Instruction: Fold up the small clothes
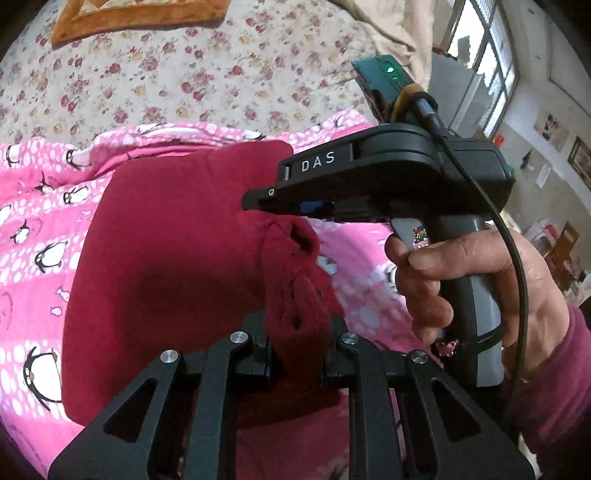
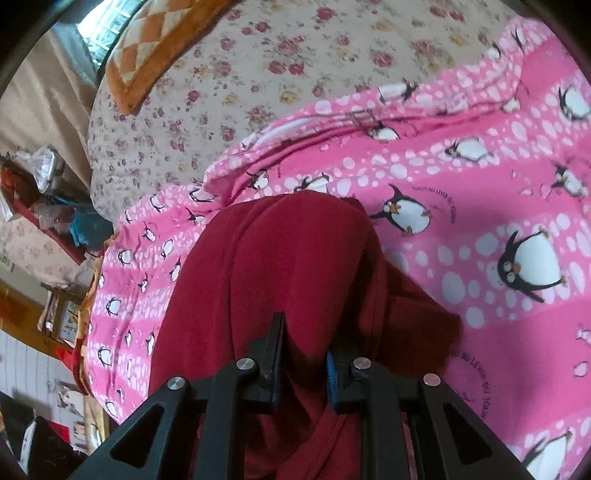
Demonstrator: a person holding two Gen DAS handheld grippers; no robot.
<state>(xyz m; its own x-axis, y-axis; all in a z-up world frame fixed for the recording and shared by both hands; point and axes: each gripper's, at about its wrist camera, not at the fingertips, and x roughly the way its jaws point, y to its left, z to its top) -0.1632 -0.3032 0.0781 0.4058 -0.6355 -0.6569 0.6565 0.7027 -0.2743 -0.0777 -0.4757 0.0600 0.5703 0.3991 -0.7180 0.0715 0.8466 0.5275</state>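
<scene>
A dark red garment (image 1: 166,258) lies partly folded on a pink penguin blanket (image 1: 37,229). At the bottom of the left wrist view, my left gripper (image 1: 297,347) is shut on a bunched edge of the red cloth. Just right of centre, a hand (image 1: 461,266) holds my right gripper (image 1: 255,201); its tip presses into the same cloth, close above the left one. In the right wrist view, the right gripper (image 2: 304,354) is shut on a thick fold of the red garment (image 2: 277,258), which drapes away over the blanket (image 2: 480,184).
A floral bedsheet (image 1: 184,74) stretches beyond the blanket, with an orange patterned cushion (image 1: 129,18) at its far end. A window (image 1: 480,55) and room clutter sit off to the right. The bed edge and cluttered shelves (image 2: 37,192) show at the left of the right wrist view.
</scene>
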